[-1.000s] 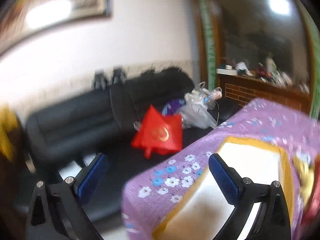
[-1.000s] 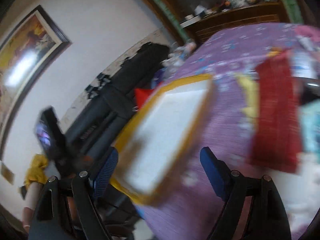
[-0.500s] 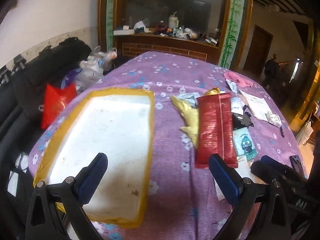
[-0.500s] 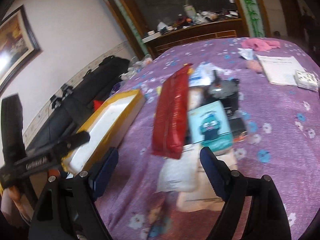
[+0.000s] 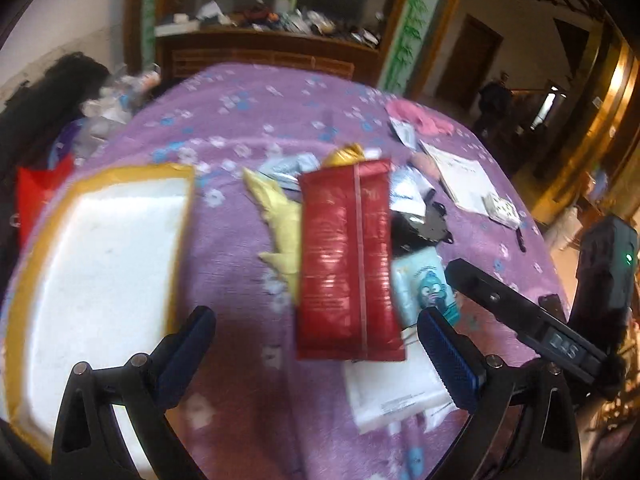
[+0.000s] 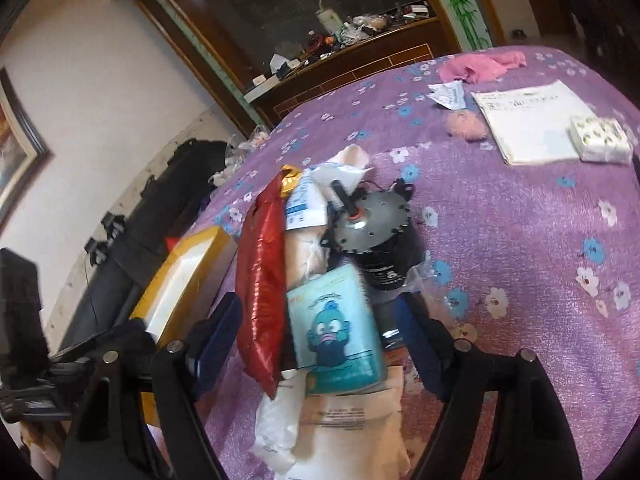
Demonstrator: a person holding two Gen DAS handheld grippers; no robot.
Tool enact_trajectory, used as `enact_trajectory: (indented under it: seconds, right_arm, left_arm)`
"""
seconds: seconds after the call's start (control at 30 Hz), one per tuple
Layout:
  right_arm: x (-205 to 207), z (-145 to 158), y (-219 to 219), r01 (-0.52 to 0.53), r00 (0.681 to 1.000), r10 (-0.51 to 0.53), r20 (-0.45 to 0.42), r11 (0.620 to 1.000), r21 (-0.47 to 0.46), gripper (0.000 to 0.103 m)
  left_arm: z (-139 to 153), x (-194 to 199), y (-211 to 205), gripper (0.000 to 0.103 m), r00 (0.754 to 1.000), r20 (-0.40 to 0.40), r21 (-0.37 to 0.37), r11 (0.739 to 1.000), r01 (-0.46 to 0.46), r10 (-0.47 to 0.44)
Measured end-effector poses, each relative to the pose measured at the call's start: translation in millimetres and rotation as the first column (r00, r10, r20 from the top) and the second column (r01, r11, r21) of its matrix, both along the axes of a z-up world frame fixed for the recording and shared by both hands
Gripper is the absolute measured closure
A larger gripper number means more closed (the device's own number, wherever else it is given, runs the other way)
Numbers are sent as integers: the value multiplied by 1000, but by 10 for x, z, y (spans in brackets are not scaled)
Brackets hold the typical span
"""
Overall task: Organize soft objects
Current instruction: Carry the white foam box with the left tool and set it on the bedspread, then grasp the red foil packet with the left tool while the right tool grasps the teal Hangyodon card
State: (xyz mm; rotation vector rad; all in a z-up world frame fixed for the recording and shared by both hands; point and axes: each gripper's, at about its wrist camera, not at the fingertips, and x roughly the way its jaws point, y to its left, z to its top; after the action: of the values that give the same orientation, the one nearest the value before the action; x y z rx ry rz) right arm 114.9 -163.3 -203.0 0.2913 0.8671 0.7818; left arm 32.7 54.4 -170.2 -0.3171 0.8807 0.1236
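Both tongs empty, jaws spread wide, hovering over the near edge of the purple flowered tablecloth (image 6: pixel 520 240); neither touches anything.

Left gripper (image 5: pixel 316 356): the red foil pouch (image 5: pixel 346 260) lies straight ahead, its near end just beyond the gap between the pads. Long axis runs away from the tongs, roughly along the pointing direction, so the jaws straddle its narrow width. A yellow soft item (image 5: pixel 280 224) lies partly tucked under the pouch's left edge. The foam tray with yellow taped rim (image 5: pixel 176 184) sits ahead-left, beside the left finger (image 5: pixel 188 356).

Right gripper (image 6: pixel 320 344): the teal cartoon-print packet (image 6: pixel 336 332) sits directly between the fingers, nearer than anything else in the heap. The red foil pouch shows edge-on just inside the left finger (image 6: pixel 216 336). A black motor with round metal face (image 6: pixel 372 232) lies further ahead, against the packet's far end. White plastic bags (image 6: pixel 344 420) lie under the packet, towards the camera.

Judgement: the pouch belongs to the left tongs, the packet to the right. Tray is the likely destination, on the left side. Overlap in the heap may drag neighbours on lifting.

Pink cloth (image 6: pixel 480 66) and papers (image 6: pixel 528 120) lie far ahead-right, well apart.
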Motion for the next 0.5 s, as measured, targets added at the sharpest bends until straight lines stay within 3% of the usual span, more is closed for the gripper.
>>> enact_trajectory:
  seconds: [0.17,0.2,0.27,0.37,0.4,0.47,0.5]
  right_arm:
    - [18,-56,-113,42,999,-41,-34,999,23,26]
    - [39,-83,-112,55,997,-55,-45,998,7,30]
    - [93,-145,-141,80,994,-81,-69,997,-23,31]
    - [120,-220,-182,68,990,-65,-124,998,17,31]
    - [127,-234,-170,63,989,-60,-133,998,17,31]
    - [112,-237,-139,54,991,-54,-124,999,-1,31]
    - [98,-221,-109,51,993,-53,-106,998,-21,31]
  left_arm:
    - [-83,320,-121,1,999,-38,6,1000,29,-29]
    - [-113,388,-111,1,998,-50,8,999,37,-36]
    - [-189,541,-74,1,996,-71,-2,998,55,-55]
    - [-312,702,20,2,994,-99,-49,998,37,-42]
    - [-347,722,55,6,994,-107,-67,997,32,-39]
    - [-402,740,85,27,993,-109,-119,992,31,-44]
    - [-407,740,97,29,993,-108,-134,990,29,-44]
